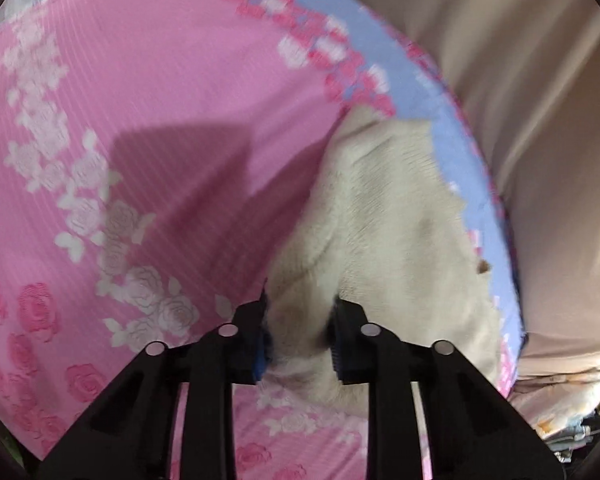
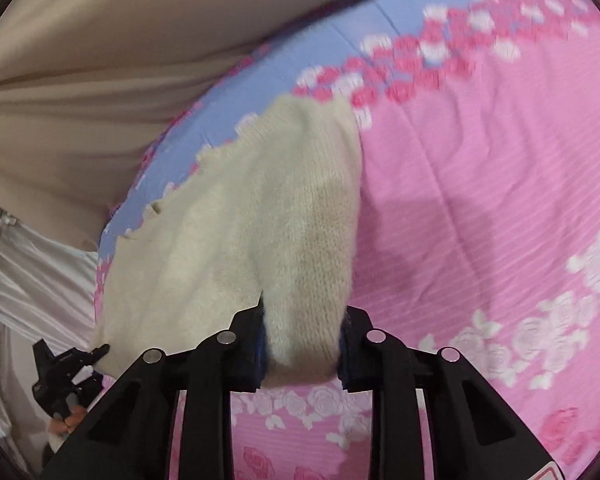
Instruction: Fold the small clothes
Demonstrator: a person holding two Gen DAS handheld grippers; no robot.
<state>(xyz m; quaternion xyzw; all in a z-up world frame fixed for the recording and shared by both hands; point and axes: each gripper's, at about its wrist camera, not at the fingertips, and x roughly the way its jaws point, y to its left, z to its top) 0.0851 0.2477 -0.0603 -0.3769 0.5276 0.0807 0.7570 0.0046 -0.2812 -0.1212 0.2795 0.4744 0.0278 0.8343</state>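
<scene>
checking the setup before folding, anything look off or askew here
Mostly fine: each gripper pinches the cream knit sweater. One oddity: the sweater's scalloped far edge hangs past the pink rose bedspread onto its blue border, close to the bed's edge.

A cream knitted sweater (image 2: 236,216) with a scalloped edge lies spread ahead of each hand-held gripper (image 2: 302,344); one fuzzy sleeve part sits pinched between its fingers, another between the left ones.

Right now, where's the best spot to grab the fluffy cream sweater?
Probably the sweater by its near folded edge, coming from above on the pink bedspread side. That edge bunches thick, and the right gripper and left gripper already pinch it there.
</scene>
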